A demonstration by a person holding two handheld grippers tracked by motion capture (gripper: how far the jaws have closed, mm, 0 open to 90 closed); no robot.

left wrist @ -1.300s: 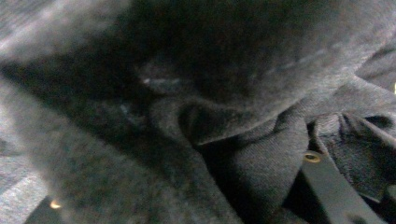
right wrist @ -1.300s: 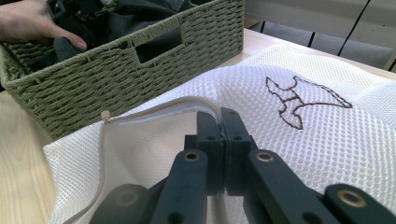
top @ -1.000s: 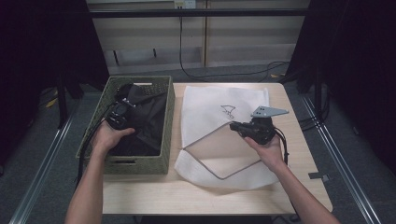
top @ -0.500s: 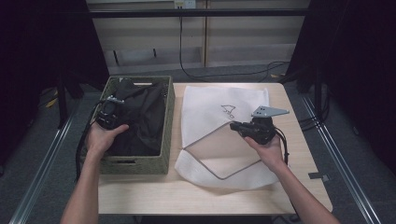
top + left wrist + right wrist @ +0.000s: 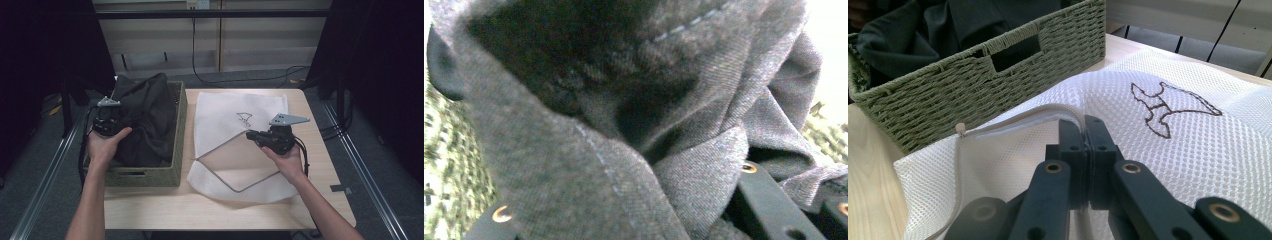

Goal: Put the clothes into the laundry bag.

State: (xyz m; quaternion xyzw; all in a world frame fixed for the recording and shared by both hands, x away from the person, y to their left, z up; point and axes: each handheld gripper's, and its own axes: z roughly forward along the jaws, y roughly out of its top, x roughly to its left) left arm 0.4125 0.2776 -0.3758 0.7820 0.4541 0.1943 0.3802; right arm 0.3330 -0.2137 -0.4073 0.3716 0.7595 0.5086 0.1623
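Observation:
A dark grey garment bulges up out of a green woven basket on the table's left. My left gripper is shut on a bunch of that garment, whose folds lie over both jaws in the left gripper view. To the right lies a white mesh laundry bag with a small brown emblem. My right gripper is shut on the bag's zippered edge, holding the mouth lifted. In the right gripper view the gripper pinches the white edge strip of the bag, with the basket beyond.
The light wooden table has bare room along its front edge and at the right of the bag. Metal rails run along both sides of the table. Cables lie on the floor behind the table.
My left gripper has risen and drawn back toward the basket's left rim, pulling the dark garment up into a taller heap. The right gripper and the bag have stayed put.

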